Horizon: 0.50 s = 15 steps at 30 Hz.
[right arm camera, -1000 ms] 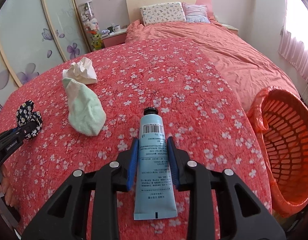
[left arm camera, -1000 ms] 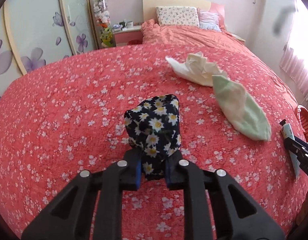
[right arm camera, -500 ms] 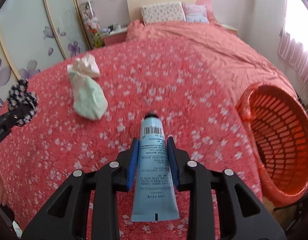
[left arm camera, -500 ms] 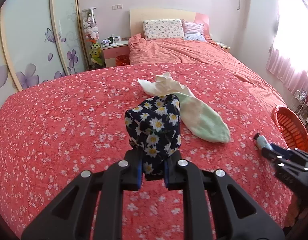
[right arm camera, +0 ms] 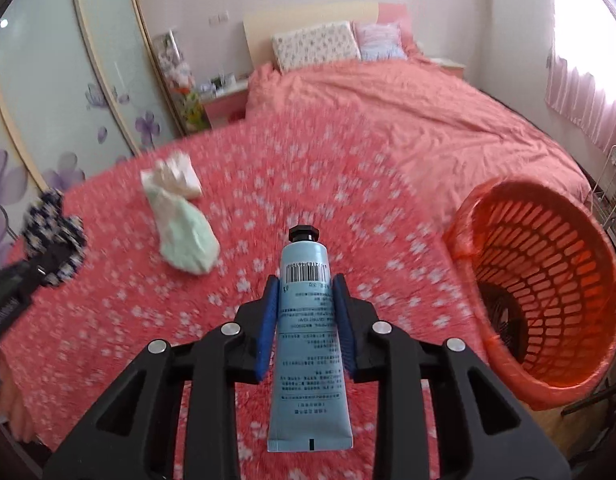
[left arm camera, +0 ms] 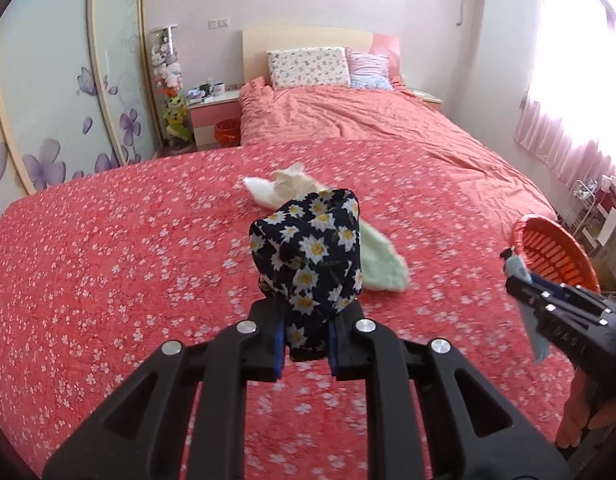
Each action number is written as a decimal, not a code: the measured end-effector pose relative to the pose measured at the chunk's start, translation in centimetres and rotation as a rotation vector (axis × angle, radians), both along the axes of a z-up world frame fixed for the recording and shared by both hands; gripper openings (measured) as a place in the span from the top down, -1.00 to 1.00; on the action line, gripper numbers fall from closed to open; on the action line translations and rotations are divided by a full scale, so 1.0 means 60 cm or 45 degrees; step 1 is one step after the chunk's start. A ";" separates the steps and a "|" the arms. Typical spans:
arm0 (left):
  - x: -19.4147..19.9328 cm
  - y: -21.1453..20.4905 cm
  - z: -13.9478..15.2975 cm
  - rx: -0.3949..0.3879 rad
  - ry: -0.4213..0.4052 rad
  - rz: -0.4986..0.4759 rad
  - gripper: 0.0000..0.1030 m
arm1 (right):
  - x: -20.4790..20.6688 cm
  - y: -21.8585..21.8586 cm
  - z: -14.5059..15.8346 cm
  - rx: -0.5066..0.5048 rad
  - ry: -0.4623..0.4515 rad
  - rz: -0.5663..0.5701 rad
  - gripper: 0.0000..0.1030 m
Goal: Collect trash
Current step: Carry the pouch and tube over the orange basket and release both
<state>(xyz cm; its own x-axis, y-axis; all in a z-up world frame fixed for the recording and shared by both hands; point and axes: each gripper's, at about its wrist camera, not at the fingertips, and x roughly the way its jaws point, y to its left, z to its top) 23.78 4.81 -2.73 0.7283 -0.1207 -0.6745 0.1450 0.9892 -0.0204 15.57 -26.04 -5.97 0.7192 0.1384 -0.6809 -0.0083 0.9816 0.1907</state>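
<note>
The light-blue tube [right arm camera: 310, 344] is clamped across its middle between the blue pads of the right tongs [right arm camera: 307, 320], cap forward and crimped end hanging back, so that it is carried clear of the bed [right arm camera: 347, 208] and can be let fall cap-first. It is held above the flowered bedspread, just left of the orange basket [right arm camera: 547, 280], whose open mouth is tilted toward the tongs and lined with an orange bag; the basket stands off the bed's right edge, presumably as the place for the trash. The dark daisy-print cloth [left arm camera: 311, 256] is pinched at its lower end by the left tongs [left arm camera: 307, 340], the bundle standing up above the closed pads and lifted off the bedspread. A pale green cloth [right arm camera: 186, 240] and a crumpled white tissue [right arm camera: 176, 174] lie touching each other on the bedspread, not yet collected. Compared with a second ago, both tongs have been raised and swung toward the right: the basket is shown larger and nearer beside the tube, and in the left view the basket has come into sight beyond the right tongs, while both grips are unchanged.
</note>
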 end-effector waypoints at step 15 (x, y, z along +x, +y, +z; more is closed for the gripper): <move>-0.053 -0.169 0.076 -0.053 -0.080 -0.250 0.69 | -0.097 -0.126 0.107 0.045 -0.240 -0.154 0.46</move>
<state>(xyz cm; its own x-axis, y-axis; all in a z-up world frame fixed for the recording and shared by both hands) 20.61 -5.35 1.85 0.7284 -0.2913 -0.6201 0.3375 0.9402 -0.0452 9.76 -33.61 0.47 0.8460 0.0653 -0.5291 0.0699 0.9703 0.2315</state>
